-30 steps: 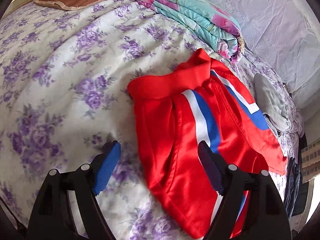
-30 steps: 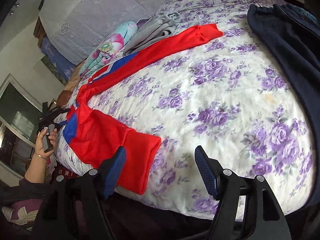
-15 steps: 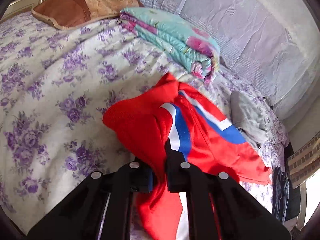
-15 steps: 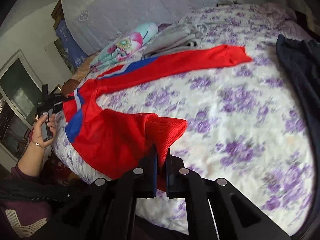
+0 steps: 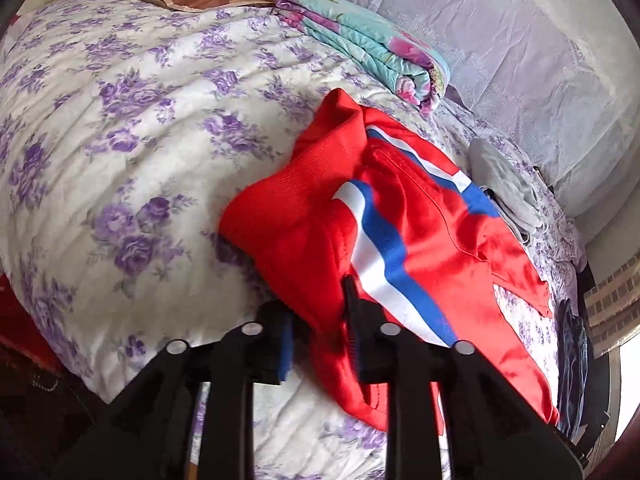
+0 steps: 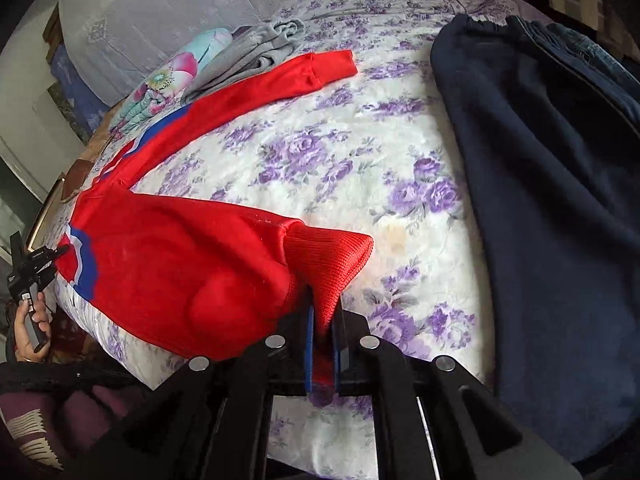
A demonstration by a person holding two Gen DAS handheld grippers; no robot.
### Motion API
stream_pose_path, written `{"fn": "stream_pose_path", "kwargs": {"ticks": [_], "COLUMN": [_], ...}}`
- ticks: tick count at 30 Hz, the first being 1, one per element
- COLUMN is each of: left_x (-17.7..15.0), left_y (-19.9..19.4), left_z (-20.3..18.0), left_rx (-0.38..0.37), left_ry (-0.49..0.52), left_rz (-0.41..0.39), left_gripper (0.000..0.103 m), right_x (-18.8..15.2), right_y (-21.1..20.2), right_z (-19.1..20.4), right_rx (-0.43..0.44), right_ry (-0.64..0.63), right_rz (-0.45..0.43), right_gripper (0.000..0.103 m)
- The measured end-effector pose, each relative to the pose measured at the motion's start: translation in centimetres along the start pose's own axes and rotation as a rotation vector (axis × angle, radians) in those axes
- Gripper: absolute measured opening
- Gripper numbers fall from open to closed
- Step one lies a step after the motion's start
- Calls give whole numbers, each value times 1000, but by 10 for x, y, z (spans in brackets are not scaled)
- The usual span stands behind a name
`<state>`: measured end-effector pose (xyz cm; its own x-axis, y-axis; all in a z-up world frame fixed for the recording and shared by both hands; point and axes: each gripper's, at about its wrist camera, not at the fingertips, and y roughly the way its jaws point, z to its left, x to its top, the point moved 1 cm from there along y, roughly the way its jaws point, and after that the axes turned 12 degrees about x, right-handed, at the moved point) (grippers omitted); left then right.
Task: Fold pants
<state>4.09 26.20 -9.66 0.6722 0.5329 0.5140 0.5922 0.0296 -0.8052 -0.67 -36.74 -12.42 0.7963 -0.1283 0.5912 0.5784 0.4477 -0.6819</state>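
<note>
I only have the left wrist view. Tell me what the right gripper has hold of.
Observer: The right gripper is shut on the ribbed cuff of the near leg of the red pants. Its jaws have just been opening slightly, with the cuff between the pads.
Operator: Report how that cuff sits relative to the other one.
Observer: The far cuff lies flat well apart from it, with bare bed cover between the two.
Operator: Name whatever lies to the gripper's right.
Observer: A dark navy garment is spread along the right side of the bed, clear of the held cuff.
</note>
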Motion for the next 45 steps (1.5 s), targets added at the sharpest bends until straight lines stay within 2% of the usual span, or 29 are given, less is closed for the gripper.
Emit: {"fn": "stream_pose_path", "kwargs": {"ticks": [2,4,7,9,10,11,13,14,15,16,18,19,21,22,23,24,25,28,31,33,35,41,43,45], "left_x": [4,9,17,20,20,19,13,9,2,0,2,7,27,41,57,76,95,148,178,187,188,184,181,178], "left_y": [-7,-23,-56,-68,-68,-61,-26,-2,15,14,1,-10,-35,-45,-51,-52,-45,8,61,88,111,152,157,156], "left_z": [4,8,12,1,-9,-19,-33,-29,-23,-20,-25,-26,-30,-32,-33,-34,-35,-42,-52,-60,-72,-83,-89,-94], "left_rx": [11,61,66,44,35,43,106,133,134,120,138,104,75,67,64,76,87,86,108,103,90,170,188,182], "left_ry": [-2,-2,-2,28,56,93,153,152,139,138,174,170,183,185,179,168,164,150,157,176,223,315,356,385], "left_rz": [-3,-51,-144,-178,-181,-171,-99,-40,2,-36,-49,-62,-122,-154,-180,-196,-190,-59,43,86,155,226,214,187], "left_gripper": [40,41,45,51,54,57,57,56,55,55,53,54,57,70,90,96,97,97,97,97,97,97,97,90], "right_x": [8,13,18,20,21,22,18,14,9,9,19,28,57,74,93,113,134,191,236,255,266,282,279,273], "right_y": [-15,-34,-48,-41,-32,-19,14,30,37,33,25,16,3,1,4,12,24,84,158,202,241,318,342,362], "right_z": [3,8,31,52,58,59,46,34,27,30,46,57,86,103,119,137,152,196,228,246,259,274,268,258], "right_rx": [-54,-89,32,121,138,117,69,75,89,87,75,88,105,102,96,105,131,193,236,228,221,213,203,156], "right_ry": [-24,-38,-83,-128,-141,-136,-55,2,28,16,-24,-62,-165,-224,-275,-319,-357,-454,-492,-544,-600,-695,-691,-685], "right_rz": [-58,-123,-164,-137,-109,-75,28,79,84,60,77,47,-12,-37,-51,-45,-30,55,163,215,267,368,425,491], "right_gripper": [24,37,37,37,37,37,37,37,34,33,35,37,52,64,70,70,70,70,70,70,70,70,70,58]}}
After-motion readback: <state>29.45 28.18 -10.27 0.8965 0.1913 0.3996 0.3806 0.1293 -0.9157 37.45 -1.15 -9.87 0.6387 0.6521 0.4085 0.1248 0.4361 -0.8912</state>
